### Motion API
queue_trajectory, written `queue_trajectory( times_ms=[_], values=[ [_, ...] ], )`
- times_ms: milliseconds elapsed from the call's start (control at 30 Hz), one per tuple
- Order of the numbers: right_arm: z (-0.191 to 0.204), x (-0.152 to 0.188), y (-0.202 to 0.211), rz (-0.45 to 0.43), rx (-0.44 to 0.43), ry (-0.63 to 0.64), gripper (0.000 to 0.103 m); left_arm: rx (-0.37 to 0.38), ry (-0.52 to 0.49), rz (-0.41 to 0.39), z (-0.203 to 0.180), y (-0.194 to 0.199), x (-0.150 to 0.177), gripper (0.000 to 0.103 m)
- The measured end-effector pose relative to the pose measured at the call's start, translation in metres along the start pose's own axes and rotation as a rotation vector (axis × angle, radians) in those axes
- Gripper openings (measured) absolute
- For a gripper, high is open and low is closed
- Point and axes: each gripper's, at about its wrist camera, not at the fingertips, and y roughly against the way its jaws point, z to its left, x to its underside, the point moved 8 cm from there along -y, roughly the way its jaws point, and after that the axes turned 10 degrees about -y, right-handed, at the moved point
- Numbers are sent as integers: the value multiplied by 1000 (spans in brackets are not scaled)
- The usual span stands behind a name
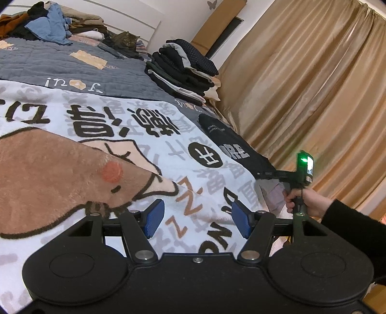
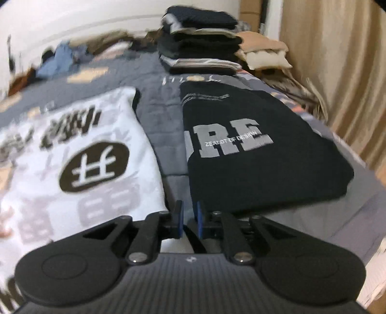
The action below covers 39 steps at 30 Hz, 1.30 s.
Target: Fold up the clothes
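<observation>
Where folded flat near the right edge of the bed, black garment (image 2: 260,145) shows grey block letters "RE", a partly hidden letter before them, with "ZEALOT OF DESIGN" in small print across them; two smaller lines higher up, not legible. Long axis runs near to far; lettering reads upright from the near end in the right wrist view. Near left corner at the right gripper (image 2: 188,222): blue pads almost together, dark cloth between them, grip on the garment's edge; jaws just closed, no earlier view to compare. Left of the garment, apart by a strip of grey quilt (image 2: 159,125): white printed blanket (image 2: 101,135) with large dark characters, one in a dark oval, plus a brown cartoon figure. Quilt carries cursive stitched lettering, not readable. Left gripper (image 1: 195,218) above the blanket, blue pads well apart, nothing between them. Hand (image 1: 306,198) in a black sleeve holds the right gripper's handle at the right edge of the left wrist view, green light lit. Far end: stack of folded dark clothes (image 2: 202,41), loose clothes pile (image 1: 48,21) far left, cat (image 1: 125,41) beside it. Tan curtain (image 1: 301,84) along the right.
</observation>
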Motion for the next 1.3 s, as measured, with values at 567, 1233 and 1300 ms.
queue_trajectory(
  times_ms=[567,1233,1300],
  values=[
    [-70,98,37,137,-114,-301,49,-8,-9,-1,-4,4,2,61],
    [-76,102,54,103,-47,-381,10,-121,4,-1,12,47,10,61],
    [-74,102,57,91,-51,-378,11,-140,19,-14,15,59,9,61]
  ],
)
